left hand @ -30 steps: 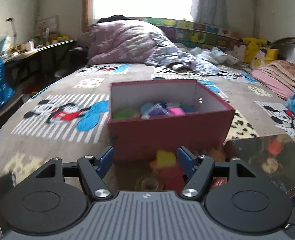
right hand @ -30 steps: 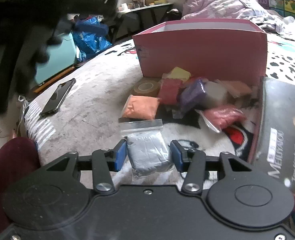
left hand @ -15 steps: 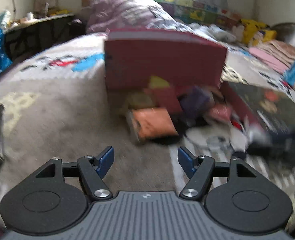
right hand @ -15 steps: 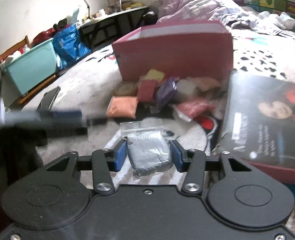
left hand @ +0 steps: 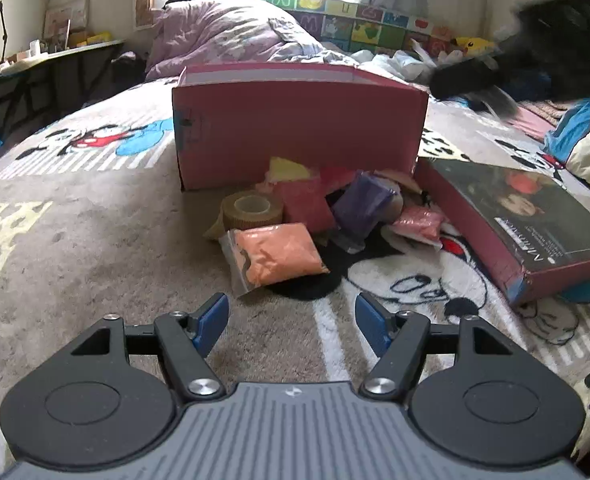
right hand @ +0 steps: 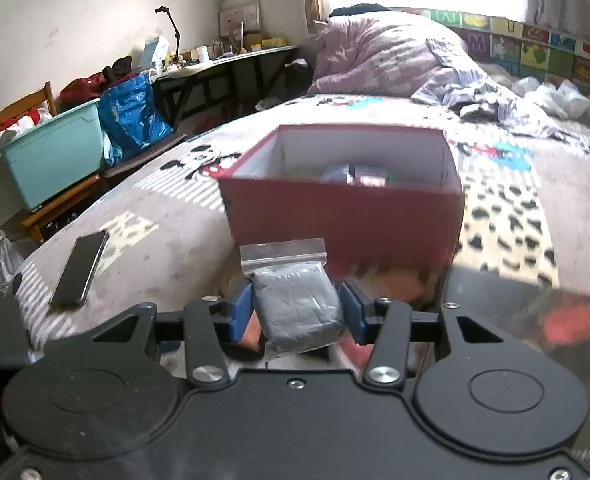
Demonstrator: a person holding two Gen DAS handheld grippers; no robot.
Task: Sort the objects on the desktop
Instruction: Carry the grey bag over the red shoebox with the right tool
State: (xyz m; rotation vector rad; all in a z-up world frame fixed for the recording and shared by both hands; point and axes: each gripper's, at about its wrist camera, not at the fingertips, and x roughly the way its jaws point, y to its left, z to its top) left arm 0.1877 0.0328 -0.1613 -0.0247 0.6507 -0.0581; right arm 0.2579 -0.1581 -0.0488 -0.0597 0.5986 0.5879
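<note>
A red box stands on the patterned blanket, with coloured packets inside it in the right wrist view. In front of it lies a pile: an orange packet, a purple packet, a pink packet, a red packet and a tape roll. My left gripper is open and empty, low over the blanket just short of the orange packet. My right gripper is shut on a grey packet in a clear zip bag, held above the pile near the box's front wall.
A dark book lies right of the pile. A phone lies on the blanket at the left. A teal bin, a blue bag and a cluttered desk stand beside the bed. A purple duvet lies behind the box.
My right gripper has lifted the grey packet off the blanket and up toward the box's rim. My left gripper has dropped from above the box to low in front of the pile.
</note>
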